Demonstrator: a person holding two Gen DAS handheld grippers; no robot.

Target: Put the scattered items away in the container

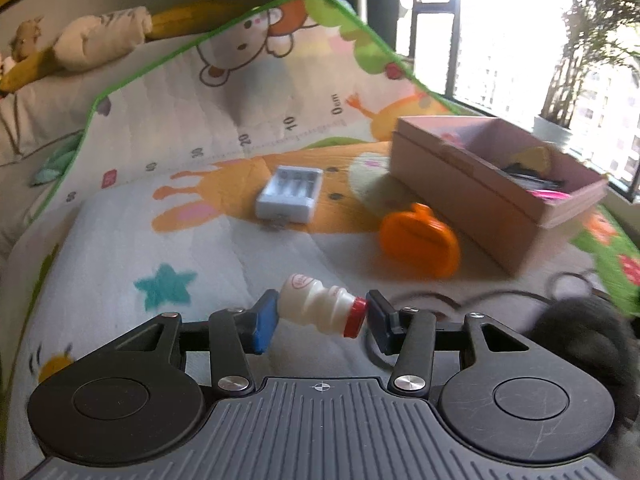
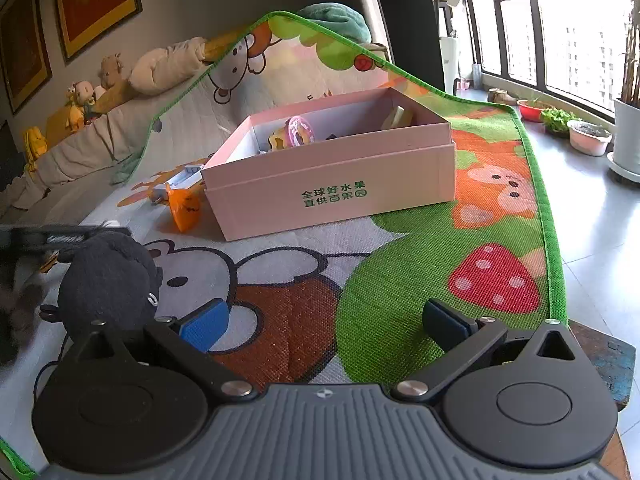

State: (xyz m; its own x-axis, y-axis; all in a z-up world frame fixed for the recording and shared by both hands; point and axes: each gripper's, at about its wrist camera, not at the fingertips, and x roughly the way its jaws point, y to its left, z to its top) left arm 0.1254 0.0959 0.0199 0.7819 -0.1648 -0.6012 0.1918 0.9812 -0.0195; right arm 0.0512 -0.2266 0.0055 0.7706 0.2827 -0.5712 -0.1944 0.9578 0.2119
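Small yogurt bottle, light, rigid and slick, sits gripped end-to-end in my left jaws, base and red cap; my right jaws stand open, empty.

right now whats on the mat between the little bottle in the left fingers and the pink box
The orange clip lies between the small bottle and the pink box, close to the box wall; the left wrist view shows it. Otherwise bare mat.

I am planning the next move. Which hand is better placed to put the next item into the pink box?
The left. Its tongs are shut end to end on the small white bottle, with the pink box just ahead to the right. The right tongs stand open and empty over the mat.
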